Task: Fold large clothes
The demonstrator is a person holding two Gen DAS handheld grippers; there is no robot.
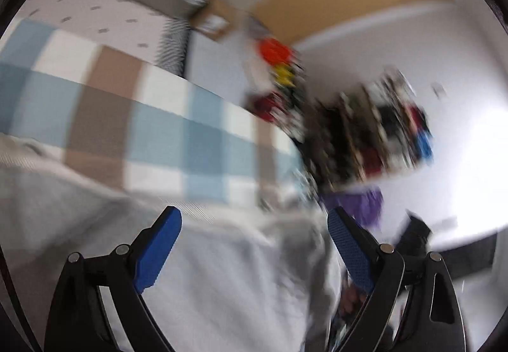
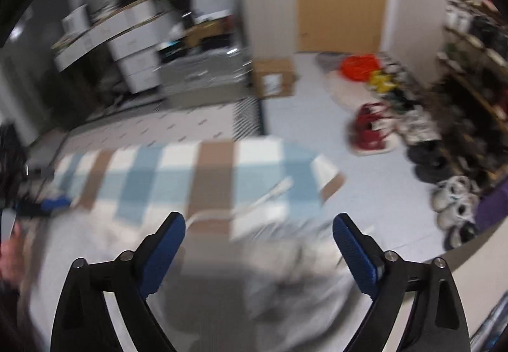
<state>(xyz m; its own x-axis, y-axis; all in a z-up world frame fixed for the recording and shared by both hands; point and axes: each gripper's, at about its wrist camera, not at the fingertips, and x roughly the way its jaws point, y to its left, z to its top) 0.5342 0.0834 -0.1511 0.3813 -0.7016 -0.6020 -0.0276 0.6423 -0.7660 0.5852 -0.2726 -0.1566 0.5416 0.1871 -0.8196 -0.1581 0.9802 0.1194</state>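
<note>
Both the left gripper (image 1: 254, 225) and the right gripper (image 2: 258, 231) are held wide, nothing gripped. The grey garment (image 1: 206, 272) is spread low in frame over the checked blanket (image 1: 165, 117), probably flattened for folding.

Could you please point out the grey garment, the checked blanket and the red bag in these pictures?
grey garment (image 1: 222, 272): left wrist view, on its flat middle between the fingers.
checked blanket (image 2: 216, 168): right wrist view, on a brown stripe.
red bag (image 2: 370, 128): right wrist view, on its front side.
</note>
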